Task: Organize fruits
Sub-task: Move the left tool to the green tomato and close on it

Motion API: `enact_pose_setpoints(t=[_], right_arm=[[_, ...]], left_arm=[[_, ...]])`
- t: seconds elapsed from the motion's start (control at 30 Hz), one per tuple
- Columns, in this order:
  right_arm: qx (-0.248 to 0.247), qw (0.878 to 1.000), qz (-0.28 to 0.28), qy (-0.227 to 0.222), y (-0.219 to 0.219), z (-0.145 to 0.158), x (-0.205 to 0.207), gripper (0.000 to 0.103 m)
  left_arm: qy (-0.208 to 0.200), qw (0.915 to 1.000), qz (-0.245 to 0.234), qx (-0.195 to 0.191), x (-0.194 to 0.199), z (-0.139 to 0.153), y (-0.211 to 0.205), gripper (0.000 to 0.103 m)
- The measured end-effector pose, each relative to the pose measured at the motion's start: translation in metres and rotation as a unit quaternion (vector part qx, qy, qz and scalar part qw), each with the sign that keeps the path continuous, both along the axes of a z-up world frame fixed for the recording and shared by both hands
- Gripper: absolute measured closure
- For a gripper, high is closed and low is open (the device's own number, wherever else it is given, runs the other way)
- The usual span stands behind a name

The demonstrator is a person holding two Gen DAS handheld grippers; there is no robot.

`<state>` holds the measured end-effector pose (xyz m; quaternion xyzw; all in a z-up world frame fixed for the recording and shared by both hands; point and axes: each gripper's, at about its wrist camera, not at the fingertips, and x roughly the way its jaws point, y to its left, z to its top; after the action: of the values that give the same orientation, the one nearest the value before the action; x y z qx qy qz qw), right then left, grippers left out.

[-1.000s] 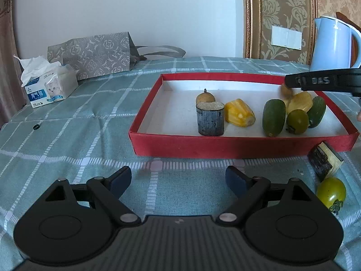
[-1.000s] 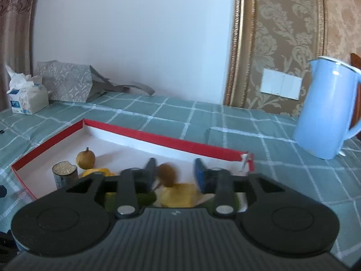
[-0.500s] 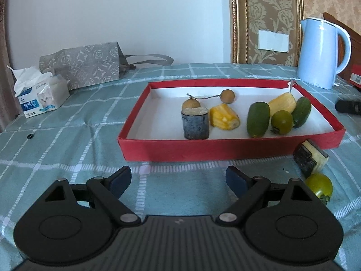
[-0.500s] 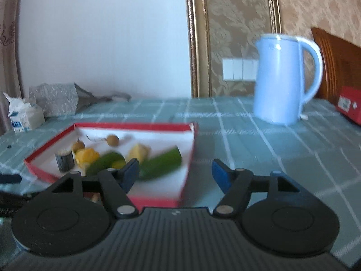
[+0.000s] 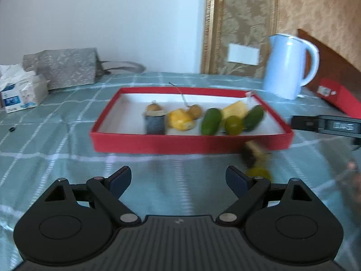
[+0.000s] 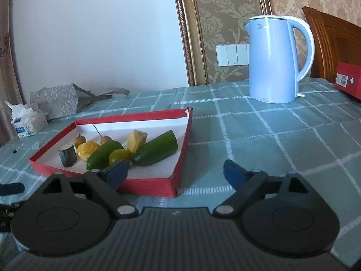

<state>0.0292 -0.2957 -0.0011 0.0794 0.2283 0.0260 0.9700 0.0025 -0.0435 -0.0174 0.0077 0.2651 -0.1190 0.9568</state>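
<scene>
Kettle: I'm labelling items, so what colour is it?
The kettle is light blue, clearest in the right wrist view.

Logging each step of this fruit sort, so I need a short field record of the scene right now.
tray: red tray on checked tablecloth
in tray: two green cucumbers, green tomato, other pieces
outside tray: green tomato and a dark-skinned piece, near front wall
left claw: open, empty
right claw: opening, empty
background: blue kettle, tissue box

Each tool [image 5: 178, 178] is matte black, with blue fingertips [image 6: 116, 172] (silver pivot screws) and ribbed housing
</scene>
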Motion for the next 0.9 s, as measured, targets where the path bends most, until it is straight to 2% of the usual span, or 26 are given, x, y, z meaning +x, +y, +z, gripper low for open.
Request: enact_pose_setpoints(t=[0.17, 0.3, 0.53, 0.7, 0.9], right_arm=[[-0.003, 1.000, 0.000, -0.004, 0.002, 0.001, -0.004, 0.008], [-0.010, 1.000, -0.011, -0.005, 0.001, 0.002, -0.006, 0.002], [-0.006, 1.000, -0.010, -0.005, 0.001, 0.002, -0.006, 0.001], [-0.009, 1.000, -0.019, -0.017, 0.000, 0.005, -0.010, 0.000], [-0.006, 1.000, -0.020, -0.011, -0.001, 0.005, -0.008, 0.000]], left_arm=[[-0.010, 0.9990, -0.032, 0.028, -0.006, 0.003, -0.030, 0.012], [-0.011, 0.9973, -0.048, 0.055, -0.006, -0.001, -0.049, 0.012], [-0.009, 0.9959, -0.059, 0.067, 0.001, -0.001, -0.066, 0.010], [0.003, 0.9958, -0.073, 0.054, 0.004, -0.001, -0.071, 0.010], [0.014, 0.9945, -0.074, 0.072, 0.012, -0.006, -0.083, 0.010]])
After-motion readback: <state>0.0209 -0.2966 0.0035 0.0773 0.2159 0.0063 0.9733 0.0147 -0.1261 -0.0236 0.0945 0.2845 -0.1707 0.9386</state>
